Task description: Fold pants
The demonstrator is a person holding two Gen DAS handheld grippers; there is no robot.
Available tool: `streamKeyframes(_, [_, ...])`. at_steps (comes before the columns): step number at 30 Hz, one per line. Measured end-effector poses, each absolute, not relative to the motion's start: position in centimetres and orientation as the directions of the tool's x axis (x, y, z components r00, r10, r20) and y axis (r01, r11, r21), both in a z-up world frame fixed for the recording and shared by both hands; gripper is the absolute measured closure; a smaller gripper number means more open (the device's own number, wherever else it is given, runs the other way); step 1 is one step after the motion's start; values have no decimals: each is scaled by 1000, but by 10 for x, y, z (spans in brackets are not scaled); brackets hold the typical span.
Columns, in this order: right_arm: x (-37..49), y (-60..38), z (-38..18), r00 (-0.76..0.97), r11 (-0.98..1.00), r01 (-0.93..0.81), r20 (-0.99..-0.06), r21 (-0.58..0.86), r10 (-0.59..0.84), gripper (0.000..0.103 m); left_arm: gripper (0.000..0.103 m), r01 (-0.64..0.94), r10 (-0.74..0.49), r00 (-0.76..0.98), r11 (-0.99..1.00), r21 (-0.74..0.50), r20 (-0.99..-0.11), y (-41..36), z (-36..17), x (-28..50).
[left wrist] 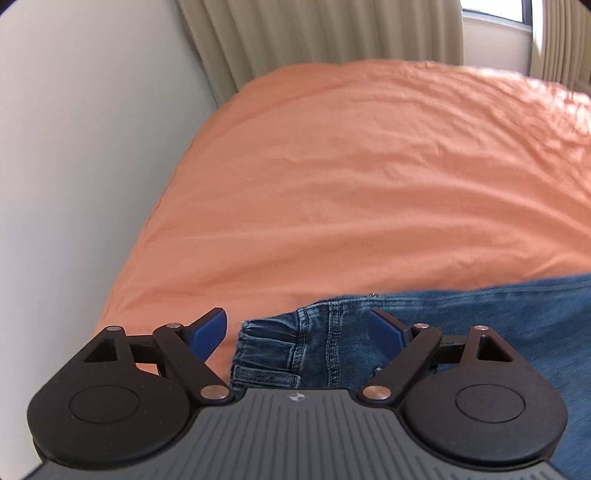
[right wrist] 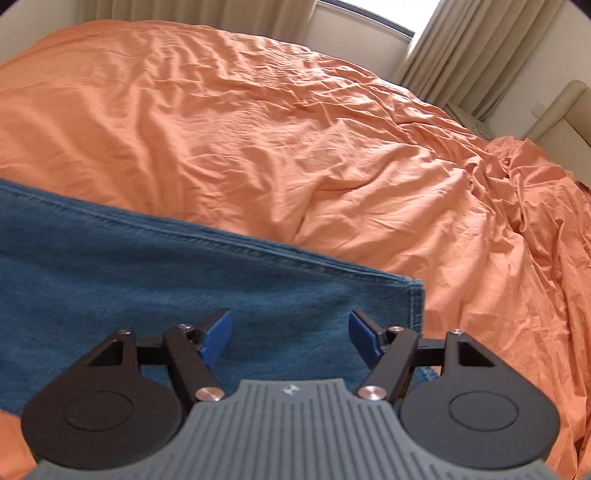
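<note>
Blue denim pants lie flat on an orange bedsheet. In the left wrist view the elastic waistband end sits between the open blue fingers of my left gripper, which hovers just over it. In the right wrist view the pants stretch in from the left and the stitched leg hem lies just right of my right gripper. That gripper is open and empty over the leg fabric.
A white wall runs along the bed's left side, with beige curtains and a window behind. The sheet is bunched into folds at the right. A beige armchair stands beyond the bed's right edge.
</note>
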State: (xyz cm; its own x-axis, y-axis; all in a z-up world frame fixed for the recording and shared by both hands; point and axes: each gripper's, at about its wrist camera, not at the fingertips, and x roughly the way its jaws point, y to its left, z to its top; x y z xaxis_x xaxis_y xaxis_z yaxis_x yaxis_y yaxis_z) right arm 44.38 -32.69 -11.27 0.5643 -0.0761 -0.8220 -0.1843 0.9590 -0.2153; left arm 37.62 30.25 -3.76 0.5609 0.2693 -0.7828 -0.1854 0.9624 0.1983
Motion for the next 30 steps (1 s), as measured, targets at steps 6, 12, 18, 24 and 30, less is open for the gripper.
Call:
streamKeyframes(6, [362,-300,-116,566,987,-143,-813,66,136,37,8,-296,185,605,955,-3,-774,330,-25,311])
streamKeyframes(12, [301,-289,-148,582,954,-47,-768,297,267,38,12,-430,61,703,831,-355,-709,384,-74,228])
streamKeyframes(18, [276,-302,-170,602,878,94,-729,469,325,39,12,-517,-6,766,589,-621,-643,413,-153,191])
streamKeyframes(24, [272,-343,-170,629,804,244,-720,541,294,39,14,-488,-47,832,411,-770,-553,412,-203,223])
streamKeyframes(30, [270,-398,-166,664,734,372,-716,568,217,39,68,-589,51,777,409,-697,-627,413,-202,264])
